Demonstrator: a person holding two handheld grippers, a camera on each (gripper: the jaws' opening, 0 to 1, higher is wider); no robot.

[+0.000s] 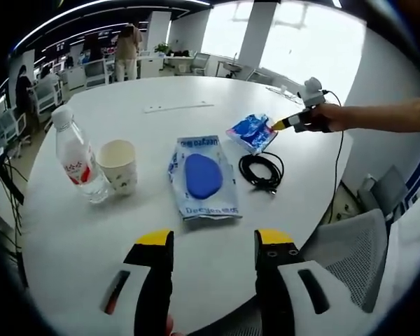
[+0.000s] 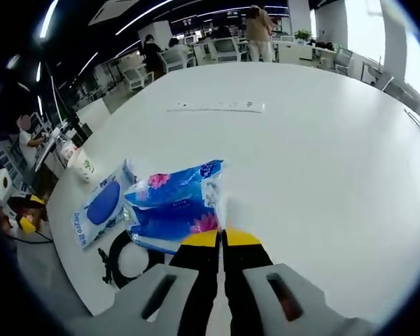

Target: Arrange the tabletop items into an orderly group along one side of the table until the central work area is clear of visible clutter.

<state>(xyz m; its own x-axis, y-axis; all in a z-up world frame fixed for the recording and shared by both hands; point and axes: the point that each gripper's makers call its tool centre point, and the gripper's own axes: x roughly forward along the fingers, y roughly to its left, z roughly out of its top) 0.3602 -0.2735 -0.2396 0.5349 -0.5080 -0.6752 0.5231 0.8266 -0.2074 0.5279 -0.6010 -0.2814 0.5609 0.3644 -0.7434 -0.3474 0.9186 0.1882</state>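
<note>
On the round white table (image 1: pixel 196 91), my right gripper (image 2: pixel 222 238) is shut on the near edge of a blue tissue packet (image 2: pixel 173 201). From the left gripper view, that packet (image 1: pixel 252 131) lies at the far right, with a hand holding the right gripper (image 1: pixel 276 125) against its corner. A flat blue-and-white package (image 1: pixel 203 177) lies in the middle, and a coiled black cable (image 1: pixel 262 170) sits beside it. A paper cup (image 1: pixel 119 165) and a clear water bottle (image 1: pixel 75 155) stand to the left. My left gripper (image 1: pixel 213 241) hangs open over the near table edge, holding nothing.
A long white power strip (image 1: pixel 178 107) lies far across the table. A grey mesh chair (image 1: pixel 350 241) stands at the table's right edge. Desks, chairs and standing people fill the office behind. The far half of the table (image 2: pixel 322 154) is bare.
</note>
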